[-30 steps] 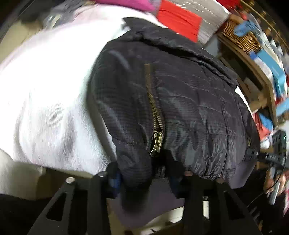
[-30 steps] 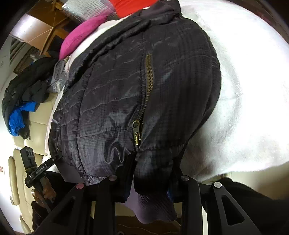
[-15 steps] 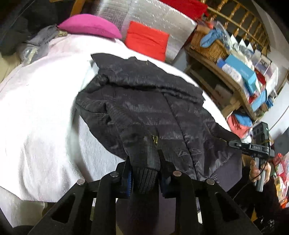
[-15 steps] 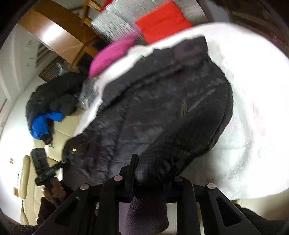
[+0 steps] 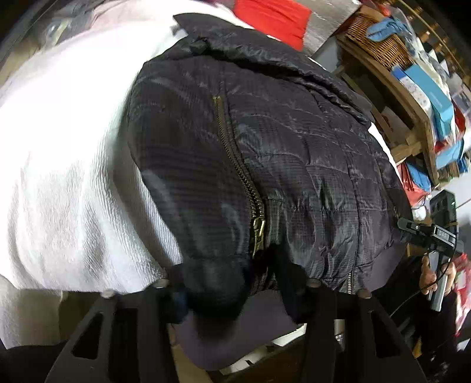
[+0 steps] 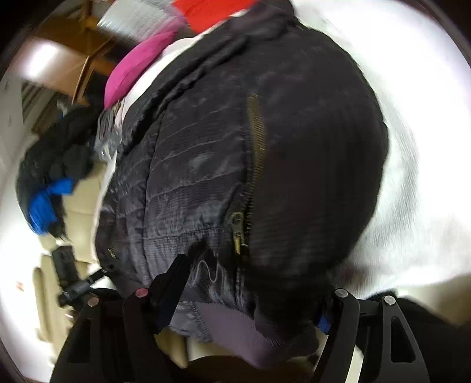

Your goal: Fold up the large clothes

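Observation:
A black quilted jacket (image 5: 294,147) lies front up on a white blanket (image 5: 73,176), its near hem hanging over the edge. In the left wrist view one sleeve is folded along the body beside a brass pocket zip (image 5: 258,235). That sleeve's cuff sits between the opening jaws of my left gripper (image 5: 232,282), loose against the left finger. In the right wrist view the jacket (image 6: 206,147) fills the frame with its other zip (image 6: 237,232). My right gripper (image 6: 253,282) is opening wide, with the other sleeve's cuff lying free between the fingers.
A wooden shelf with a wicker basket (image 5: 382,44) and boxes stands right of the bed. A red cushion (image 5: 273,14) and a pink cushion (image 6: 138,64) lie beyond the collar. Dark and blue clothes (image 6: 50,176) are heaped on a beige sofa. A hand (image 5: 426,274) holds the other gripper's handle.
Half a second ago both grippers were pulled back and pinching the cuffs. Now both sit close over the hem again, the right jaws spread wide and the left jaws wider.

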